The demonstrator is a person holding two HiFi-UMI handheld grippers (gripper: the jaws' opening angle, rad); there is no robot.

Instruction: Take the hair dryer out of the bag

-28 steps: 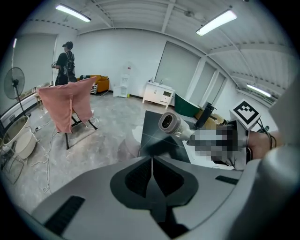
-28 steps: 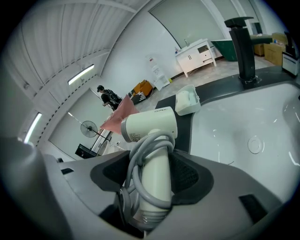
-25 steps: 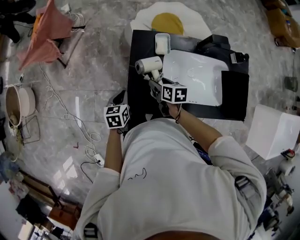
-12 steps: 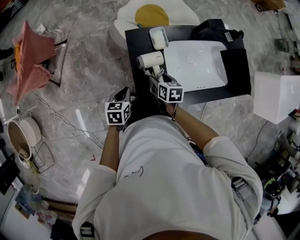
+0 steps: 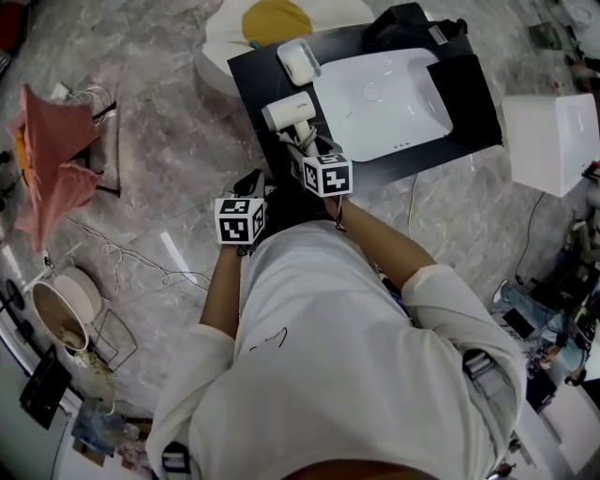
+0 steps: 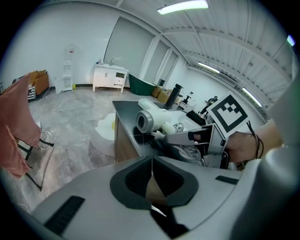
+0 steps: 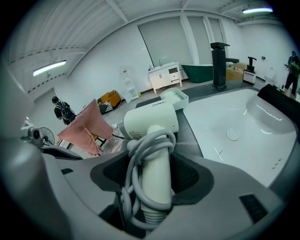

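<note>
White plastic, the hair dryer (image 5: 289, 112) was out of the bag and in your right claw (image 5: 300, 145). The 2 jaws pinched its handle from either side, and the barrel stuck out over the near-left part of the black bench (image 5: 253, 75), just beside the basin (image 5: 394, 103). I could not tell whether the dryer touched the bench top.

Of the containers, the white basin was sunk into the bench and showed its drain ring. 1 small white box (image 5: 298, 59) stood on the bench beyond the dryer, and what it held could not be made out. The black bag (image 5: 412, 21) lay at the bench's far end, past the basin and well apart from the dryer, its inside hidden. On the floor to your left, a round pot (image 5: 61, 302) held something brownish, near a pink cloth (image 5: 52, 169) draped over a rack.

Your left claw (image 6: 152, 178) was pressed together with nothing between its jaws, hanging beside the bench's near-left edge.

The right gripper view alone showed the grey cord (image 7: 140, 159) wound in loops round the dryer's handle. It also showed a black tap (image 7: 218, 65) standing behind the basin and a person in dark clothes far off across the room. Only the left gripper view showed the closed seam of your left claw, and it caught the right claw from the side with the dryer's open barrel end facing the camera. The head view gave the layout of the bench, floor and pot.
</note>
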